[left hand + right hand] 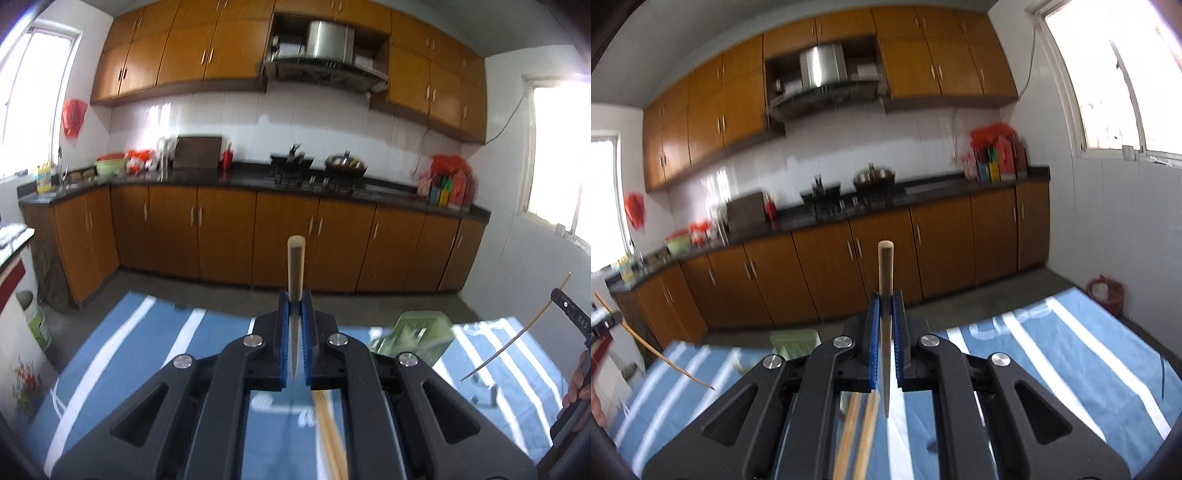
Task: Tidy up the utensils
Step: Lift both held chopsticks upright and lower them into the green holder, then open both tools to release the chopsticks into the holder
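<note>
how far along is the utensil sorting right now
Nothing can be confirmed as sorted yet; the green holder is blurred, its contents unreadable. In hand: the left gripper and right gripper each clamp one chopstick. Left: both held sticks, plus loose chopsticks on the blue cloth.

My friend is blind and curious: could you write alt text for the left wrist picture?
The left tool grips a chopstick upright between blue pads, above a table with a blue striped cloth. More chopsticks lie on the cloth and a green holder stands there; kitchen cabinets fill the background.
</note>
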Action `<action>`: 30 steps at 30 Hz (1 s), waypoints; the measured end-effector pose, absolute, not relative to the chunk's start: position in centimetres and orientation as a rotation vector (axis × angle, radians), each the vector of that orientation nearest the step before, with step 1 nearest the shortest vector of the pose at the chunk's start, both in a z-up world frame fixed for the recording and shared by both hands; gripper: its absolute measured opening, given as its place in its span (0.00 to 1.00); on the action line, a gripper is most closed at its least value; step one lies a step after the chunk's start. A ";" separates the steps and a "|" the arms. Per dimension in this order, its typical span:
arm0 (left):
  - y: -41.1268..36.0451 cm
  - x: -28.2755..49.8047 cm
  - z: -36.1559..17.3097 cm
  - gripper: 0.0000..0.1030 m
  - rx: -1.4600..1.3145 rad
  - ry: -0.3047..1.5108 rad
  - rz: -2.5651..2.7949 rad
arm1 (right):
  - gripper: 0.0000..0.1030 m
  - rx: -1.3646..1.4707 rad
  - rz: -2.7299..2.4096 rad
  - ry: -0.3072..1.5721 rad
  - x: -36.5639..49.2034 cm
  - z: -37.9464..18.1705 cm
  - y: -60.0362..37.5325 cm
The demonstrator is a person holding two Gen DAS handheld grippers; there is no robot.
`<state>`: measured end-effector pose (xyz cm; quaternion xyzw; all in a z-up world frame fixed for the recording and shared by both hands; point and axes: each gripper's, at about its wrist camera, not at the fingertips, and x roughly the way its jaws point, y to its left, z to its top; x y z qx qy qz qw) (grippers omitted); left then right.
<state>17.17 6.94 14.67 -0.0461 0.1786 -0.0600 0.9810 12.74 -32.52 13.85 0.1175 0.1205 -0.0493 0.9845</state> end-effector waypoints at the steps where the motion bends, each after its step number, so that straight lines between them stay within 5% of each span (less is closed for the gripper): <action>1: 6.6 17.1 15.7 0.07 -0.098 0.338 -0.134 | 0.07 0.247 -0.092 0.221 12.7 14.6 -32.6; 12: 1.1 17.1 20.5 0.07 -0.181 0.193 -0.273 | 0.07 0.280 0.046 0.041 13.1 18.9 -30.1; 30: -2.9 22.7 12.0 0.07 -0.140 0.408 -0.296 | 0.08 0.235 0.066 0.250 17.1 12.8 -27.4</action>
